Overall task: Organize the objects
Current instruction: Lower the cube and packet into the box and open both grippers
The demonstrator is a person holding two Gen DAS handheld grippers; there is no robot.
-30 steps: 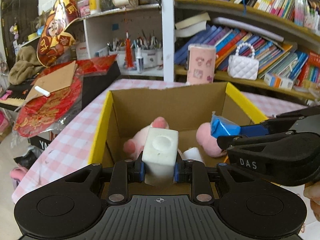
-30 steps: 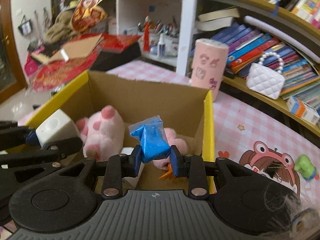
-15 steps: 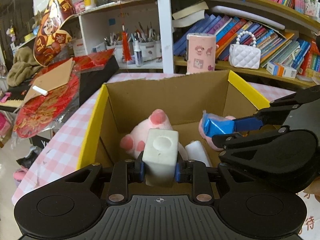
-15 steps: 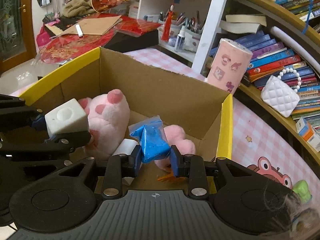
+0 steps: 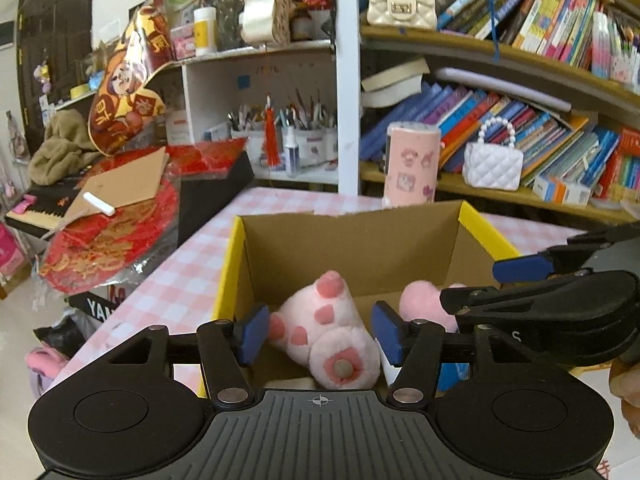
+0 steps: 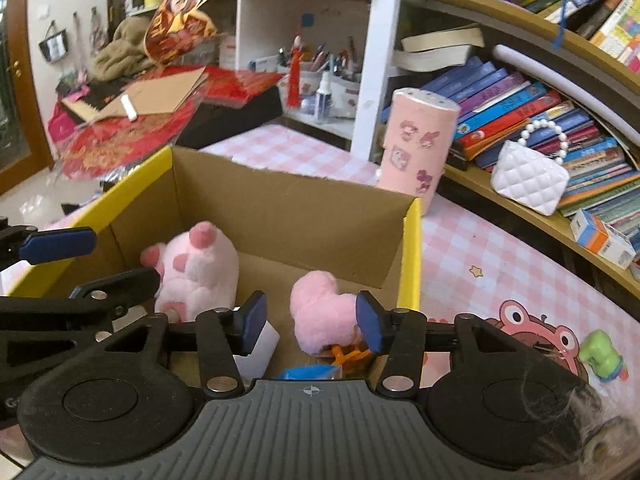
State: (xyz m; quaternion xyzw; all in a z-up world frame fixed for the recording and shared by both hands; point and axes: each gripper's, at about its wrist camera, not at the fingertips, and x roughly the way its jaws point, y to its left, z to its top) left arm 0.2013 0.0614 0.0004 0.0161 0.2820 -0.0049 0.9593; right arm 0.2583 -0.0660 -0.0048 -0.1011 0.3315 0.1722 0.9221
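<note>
Hovering over the cardboard box (image 5: 352,248), the left tool (image 5: 320,334) has just been opening and stands wide with nothing gripped, the pink plush paw (image 5: 324,332) lying below it.

From the right, the right tool (image 6: 308,326) has likewise just been opening, empty, the blue packet (image 6: 308,372) dropped near its base. Either tool could snag the plush when lifting out.

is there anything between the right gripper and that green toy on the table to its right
Yes. The right gripper sits open over the cardboard box, whose yellow-edged right wall stands between it and the green toy. Beyond the wall the checked tablecloth looks bare.
</note>
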